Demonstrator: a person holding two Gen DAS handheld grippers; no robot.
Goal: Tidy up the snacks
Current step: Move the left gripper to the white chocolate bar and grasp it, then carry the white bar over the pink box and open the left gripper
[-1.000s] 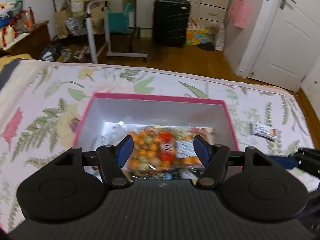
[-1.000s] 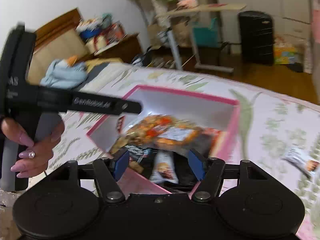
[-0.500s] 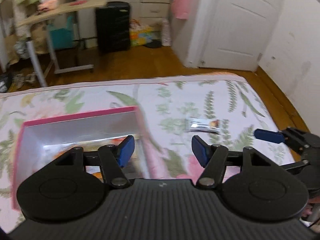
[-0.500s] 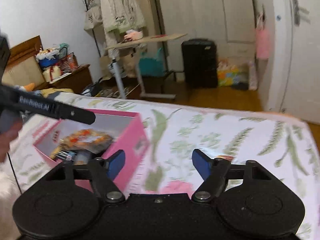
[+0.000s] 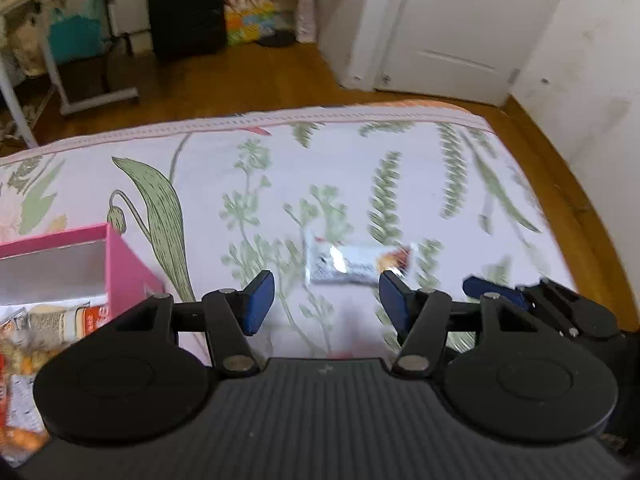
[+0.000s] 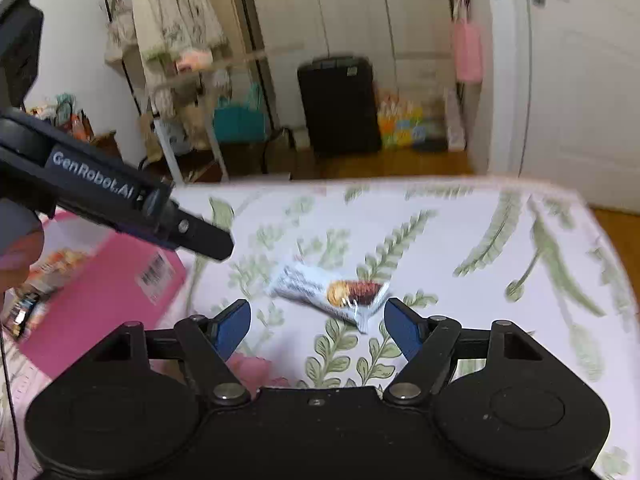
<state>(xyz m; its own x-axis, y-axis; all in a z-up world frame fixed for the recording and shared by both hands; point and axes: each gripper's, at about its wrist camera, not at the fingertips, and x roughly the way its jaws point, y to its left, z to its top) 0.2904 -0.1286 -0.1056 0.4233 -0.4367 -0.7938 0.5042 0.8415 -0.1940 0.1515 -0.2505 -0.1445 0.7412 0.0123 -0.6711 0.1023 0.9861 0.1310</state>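
A white-wrapped snack bar (image 5: 356, 262) lies alone on the floral bedspread; it also shows in the right wrist view (image 6: 332, 292). My left gripper (image 5: 326, 302) is open and empty, just short of the bar. My right gripper (image 6: 318, 326) is open and empty, the bar lying just beyond its fingertips. A pink box (image 5: 120, 264) holding several snack packets (image 5: 52, 320) sits at the left; it shows in the right wrist view (image 6: 100, 292) too. The right gripper's blue fingertip (image 5: 492, 290) shows at the right of the left wrist view.
The floral bedspread (image 5: 280, 168) ends at a rounded far edge above a wood floor (image 5: 240, 76). A black suitcase (image 6: 338, 104), a rolling desk (image 5: 48, 40) and a white door (image 5: 460, 20) stand beyond. The left gripper's body (image 6: 100, 196) crosses the right wrist view's left side.
Both grippers have swung right, away from the pink box, and come close to the lone snack bar. Both stay open and empty.
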